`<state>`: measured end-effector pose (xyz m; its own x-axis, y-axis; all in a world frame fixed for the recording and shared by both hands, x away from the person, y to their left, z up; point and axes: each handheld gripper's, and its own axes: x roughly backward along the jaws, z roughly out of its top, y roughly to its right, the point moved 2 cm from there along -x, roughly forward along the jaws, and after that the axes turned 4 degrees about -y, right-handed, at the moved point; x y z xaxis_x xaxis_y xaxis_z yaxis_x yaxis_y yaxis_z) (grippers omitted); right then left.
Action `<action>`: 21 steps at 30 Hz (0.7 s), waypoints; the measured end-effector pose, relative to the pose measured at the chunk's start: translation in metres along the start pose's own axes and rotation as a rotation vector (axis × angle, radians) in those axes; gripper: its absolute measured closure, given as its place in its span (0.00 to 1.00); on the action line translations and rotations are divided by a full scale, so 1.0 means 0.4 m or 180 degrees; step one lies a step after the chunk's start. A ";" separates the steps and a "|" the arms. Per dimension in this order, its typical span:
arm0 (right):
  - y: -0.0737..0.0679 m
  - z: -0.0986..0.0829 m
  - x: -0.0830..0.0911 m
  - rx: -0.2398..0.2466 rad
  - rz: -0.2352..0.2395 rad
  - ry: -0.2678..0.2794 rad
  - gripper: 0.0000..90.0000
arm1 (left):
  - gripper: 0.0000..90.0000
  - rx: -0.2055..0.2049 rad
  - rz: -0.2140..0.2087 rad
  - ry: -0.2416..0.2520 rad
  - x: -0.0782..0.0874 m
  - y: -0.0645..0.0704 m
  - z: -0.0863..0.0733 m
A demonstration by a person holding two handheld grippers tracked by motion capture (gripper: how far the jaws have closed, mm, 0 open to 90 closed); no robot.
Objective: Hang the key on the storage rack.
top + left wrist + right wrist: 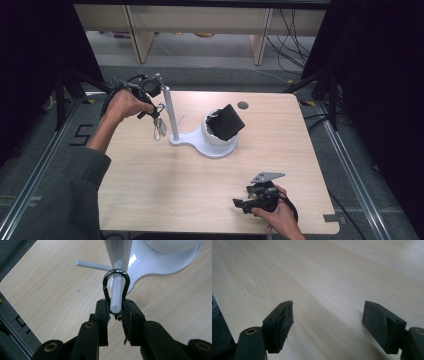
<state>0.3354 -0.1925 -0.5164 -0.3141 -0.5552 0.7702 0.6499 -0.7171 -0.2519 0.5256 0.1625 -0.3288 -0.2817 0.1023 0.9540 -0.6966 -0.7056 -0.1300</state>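
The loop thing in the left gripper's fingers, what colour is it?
Shiny black. The loop shows best in the left gripper view, hooked around the white peg.

On a pale wooden table (165,185), a white stand (200,142) with an upright post (170,112) and a black pad sits near centre, the left gripper (156,117) beside the post at nine o'clock, the right gripper (252,197) at five o'clock
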 end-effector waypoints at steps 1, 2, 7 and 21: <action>-0.003 0.000 0.000 -0.0044 0.0011 -0.0011 0.28 | 0.83 0.0029 -0.0011 0.0029 -0.003 0.000 -0.001; 0.003 0.001 0.004 0.0028 -0.0006 -0.0033 0.29 | 0.83 0.0050 -0.0037 0.0055 -0.005 0.000 -0.002; 0.002 0.001 -0.002 0.0018 -0.0011 0.0005 0.28 | 0.84 0.0059 0.0012 0.0127 -0.004 -0.003 0.000; 0.000 0.000 -0.002 -0.0023 0.0012 0.0012 0.28 | 0.63 0.0088 -0.0043 0.0126 0.015 -0.009 -0.032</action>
<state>0.3354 -0.1920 -0.5170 -0.3141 -0.5595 0.7670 0.6460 -0.7180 -0.2592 0.5180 0.1746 -0.3261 -0.2987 0.1391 0.9442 -0.6822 -0.7230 -0.1093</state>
